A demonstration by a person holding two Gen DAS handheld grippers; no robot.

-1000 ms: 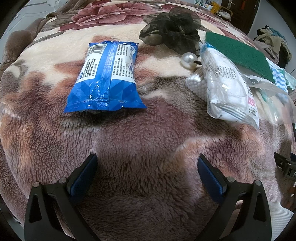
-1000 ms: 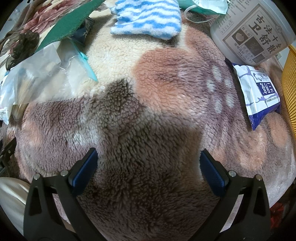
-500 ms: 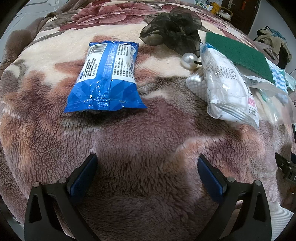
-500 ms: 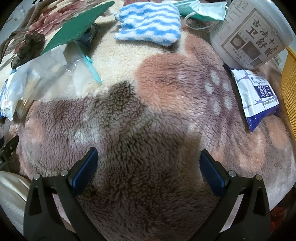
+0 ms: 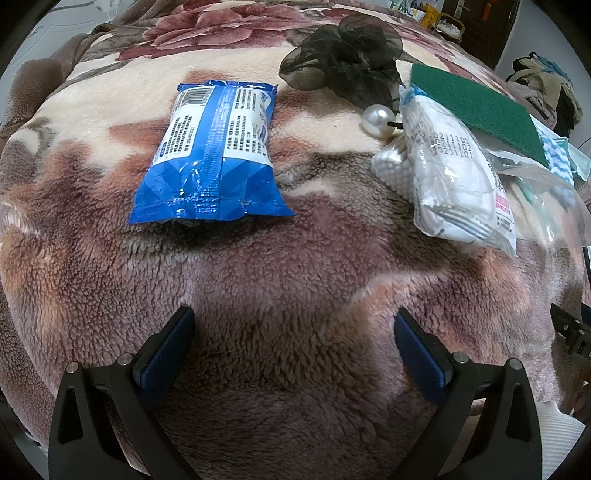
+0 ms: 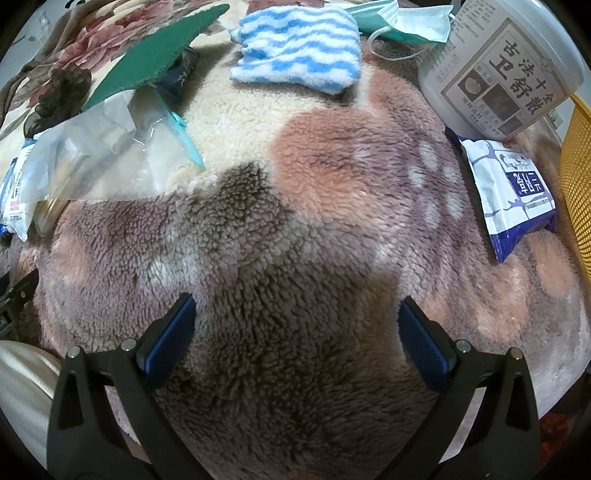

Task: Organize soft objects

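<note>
Left gripper (image 5: pixel 293 332) is hovering low over the plush floral blanket (image 5: pixel 295 280), its blue-padded jaws standing wide apart and gripping nothing. Ahead of it a blue wipes packet (image 5: pixel 214 155) is lying flat, seam side up, apart from the other items. To the right a white sealed pouch (image 5: pixel 454 177) is resting partly on a bag of cotton swabs (image 5: pixel 391 170), with a pearl bead (image 5: pixel 376 116) just beside them, a black mesh bow (image 5: pixel 343 62) behind, and a green scouring pad (image 5: pixel 476 107) overlapping the pouch's far end.

Right gripper (image 6: pixel 297 328) is likewise spread open and empty above bare blanket. Beyond it are lying a clear zip bag (image 6: pixel 107 155) at left, a blue-striped cloth (image 6: pixel 299 48) and a face mask (image 6: pixel 410 20) at the far edge, and a white tub (image 6: pixel 506 62) at right, sitting on the far end of a purple-and-white packet (image 6: pixel 509 192). A yellow mesh basket (image 6: pixel 576 177) is showing at the right margin.

Judgement: sorting is appearing barely begun. For a clean first pick, the isolated blue packet is probably suiting the left gripper best; straddling its short width and closing gently should be avoiding snagging the blanket pile.
</note>
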